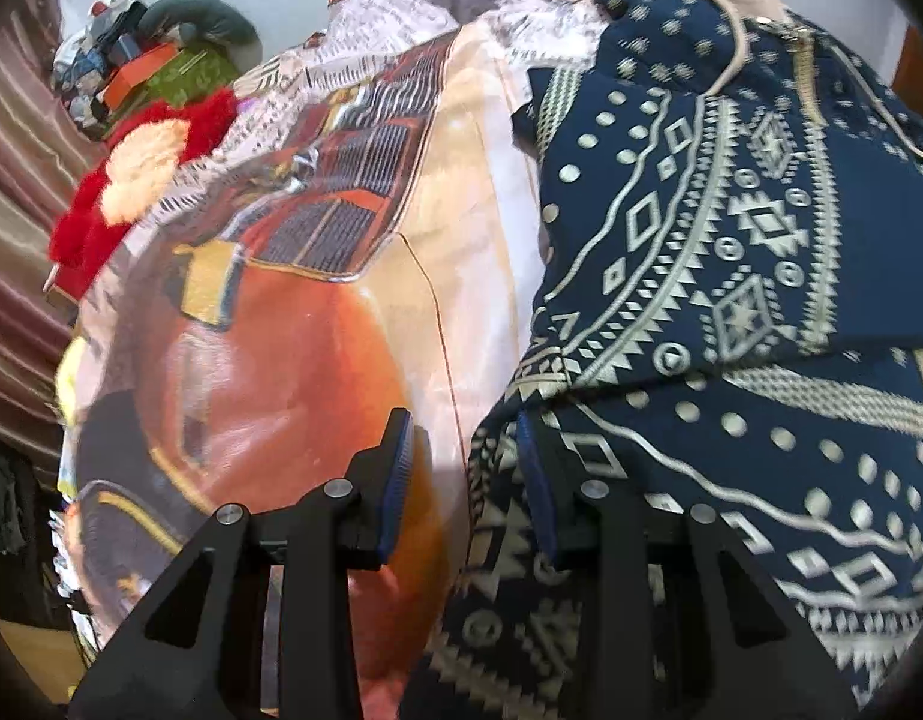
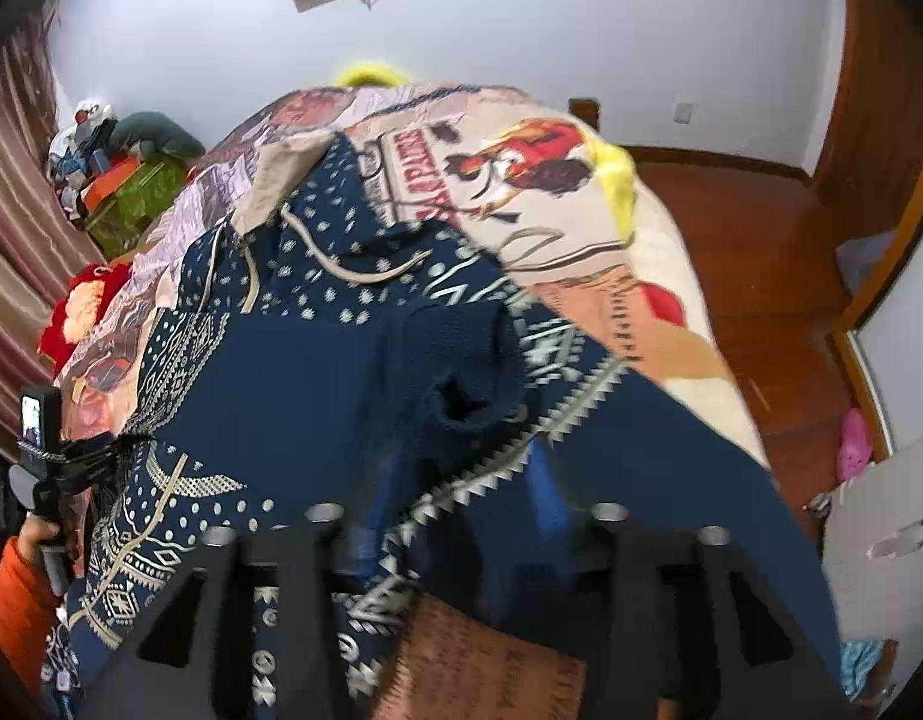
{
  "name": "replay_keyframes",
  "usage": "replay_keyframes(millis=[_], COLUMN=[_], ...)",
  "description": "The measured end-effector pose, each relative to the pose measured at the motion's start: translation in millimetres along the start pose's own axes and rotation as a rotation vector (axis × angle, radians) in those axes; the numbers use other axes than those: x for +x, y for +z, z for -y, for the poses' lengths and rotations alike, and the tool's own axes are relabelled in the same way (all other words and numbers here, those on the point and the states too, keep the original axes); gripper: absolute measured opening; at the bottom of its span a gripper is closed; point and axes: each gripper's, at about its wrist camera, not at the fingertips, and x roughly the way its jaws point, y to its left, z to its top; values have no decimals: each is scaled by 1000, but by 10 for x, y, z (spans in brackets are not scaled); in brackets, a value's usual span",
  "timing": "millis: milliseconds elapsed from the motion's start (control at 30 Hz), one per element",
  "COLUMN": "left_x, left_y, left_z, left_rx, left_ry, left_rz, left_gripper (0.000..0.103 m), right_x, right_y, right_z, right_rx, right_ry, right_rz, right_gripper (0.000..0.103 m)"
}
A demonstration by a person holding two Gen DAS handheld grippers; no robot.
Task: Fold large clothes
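A navy hoodie (image 1: 731,240) with a cream geometric print and a beige-lined hood lies spread on a bed. In the right wrist view the hoodie (image 2: 317,396) has one sleeve (image 2: 467,360) folded across its body, cuff towards me. My left gripper (image 1: 466,468) hangs over the hoodie's left edge, its jaws apart, with bedspread and the garment's edge showing in the gap. My right gripper (image 2: 461,498) is blurred just above the hoodie's near hem. Its blue pads stand well apart and do not press on the cloth.
A printed bedspread (image 1: 281,360) covers the bed. A red plush item (image 1: 131,180) and a pile of boxes (image 1: 161,72) lie by the striped curtain. Right of the bed are wooden floor (image 2: 761,276) and a pink slipper (image 2: 854,444). An orange sleeve (image 2: 17,600) shows at lower left.
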Motion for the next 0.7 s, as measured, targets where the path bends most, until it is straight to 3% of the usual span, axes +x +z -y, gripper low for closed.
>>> replay_keyframes(millis=[200, 367, 433, 533, 700], left_x=[-493, -942, -1035, -1067, -857], left_y=[116, 372, 476, 644, 806], left_z=[59, 285, 417, 689, 1212], left_rx=[42, 37, 35, 40, 84], left_ry=[-47, -142, -185, -253, -296], left_rz=[58, 158, 179, 185, 131], left_gripper=[40, 63, 67, 69, 69], right_x=[-341, -612, -704, -752, -709], right_y=[-73, -289, -456, -711, -1099], right_z=[328, 823, 1043, 1284, 1624], right_rx=[47, 193, 261, 335, 472], right_ry=[-53, -35, -27, -25, 9], right_rz=[45, 51, 39, 8, -42], right_gripper=[58, 59, 59, 59, 59])
